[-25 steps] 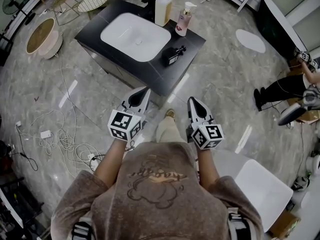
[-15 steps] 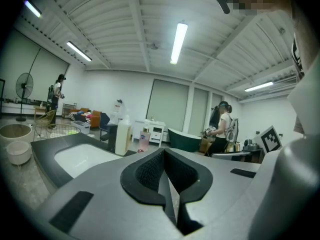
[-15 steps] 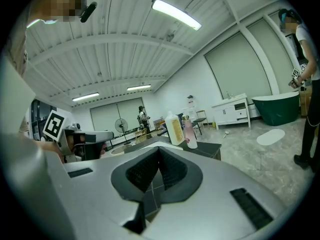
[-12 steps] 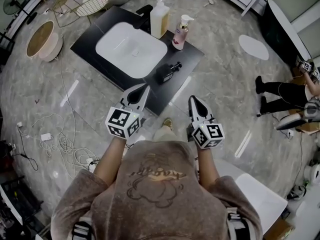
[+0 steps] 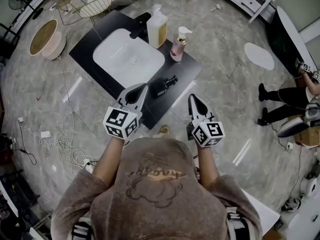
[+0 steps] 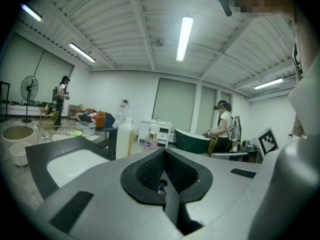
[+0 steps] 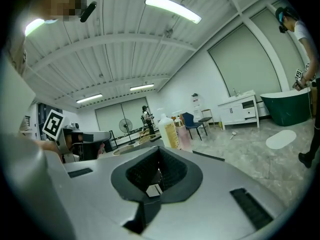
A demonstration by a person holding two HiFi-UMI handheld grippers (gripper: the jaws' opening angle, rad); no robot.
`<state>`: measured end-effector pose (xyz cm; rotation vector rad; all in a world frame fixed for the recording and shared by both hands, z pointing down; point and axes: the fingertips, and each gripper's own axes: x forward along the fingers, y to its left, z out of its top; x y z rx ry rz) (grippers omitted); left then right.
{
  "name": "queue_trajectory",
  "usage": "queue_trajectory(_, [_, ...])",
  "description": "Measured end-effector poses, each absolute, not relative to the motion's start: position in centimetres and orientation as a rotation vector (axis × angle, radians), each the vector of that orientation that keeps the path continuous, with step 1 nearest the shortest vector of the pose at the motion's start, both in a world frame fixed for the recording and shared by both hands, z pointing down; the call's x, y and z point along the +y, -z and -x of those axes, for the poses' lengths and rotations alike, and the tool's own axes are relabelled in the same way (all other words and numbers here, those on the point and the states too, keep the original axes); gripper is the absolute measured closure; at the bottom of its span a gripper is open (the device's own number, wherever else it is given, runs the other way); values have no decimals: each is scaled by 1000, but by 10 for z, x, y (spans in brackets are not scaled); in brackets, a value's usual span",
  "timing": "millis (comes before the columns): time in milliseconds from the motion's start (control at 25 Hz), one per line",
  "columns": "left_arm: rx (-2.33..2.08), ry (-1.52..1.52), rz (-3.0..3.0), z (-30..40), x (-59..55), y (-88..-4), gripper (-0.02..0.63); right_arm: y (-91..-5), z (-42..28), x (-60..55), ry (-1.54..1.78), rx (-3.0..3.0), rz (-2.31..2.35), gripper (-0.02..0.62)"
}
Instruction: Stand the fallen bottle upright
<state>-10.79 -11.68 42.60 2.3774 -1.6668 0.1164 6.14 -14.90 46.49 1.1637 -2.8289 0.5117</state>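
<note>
Head view, steeply down: person's brown sweatshirt (image 5: pixel 152 189) fills the bottom of frame, both forearms reaching forward. Left gripper (image 5: pixel 140 89) with jaws pressed together, nothing between them; its tips hang over the near edge of the black counter (image 5: pixel 187 68). Right gripper (image 5: pixel 193 101) likewise closed and empty, over the grey marble floor (image 5: pixel 220 89) just off the counter's near right corner; the two grippers run roughly parallel and are not touching. Fallen bottle (image 5: pixel 161 86): dark, lying on its side on the counter between the basin and the near right edge, pump end pointing right; it sits just ahead and right of the left gripper's tips, clear of both grippers. Both gripper views confirm the shut jaws; the fallen bottle is not visible in either. Beyond it, white basin (image 5: pixel 128 56) set in the counter, black faucet (image 5: pixel 139 25) at its far rim. Behind the basin to the right, two upright pump bottles: tall yellowish bottle (image 5: pixel 157 28) and, right of it, smaller pink bottle (image 5: pixel 177 44). On the floor to the left, loose cables (image 5: pixel 55 134). Farther off: round woven basket (image 5: pixel 42 36) at far left, white oval mat (image 5: pixel 259 55) at right, and a second person (image 5: pixel 285 96) at the right edge.
</note>
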Motion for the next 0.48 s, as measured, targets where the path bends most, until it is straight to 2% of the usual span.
queue_trajectory(480, [-1631,-84,-2396,102,-156,-424,588,-471,-69,-176,-527,-2818,-1170,595])
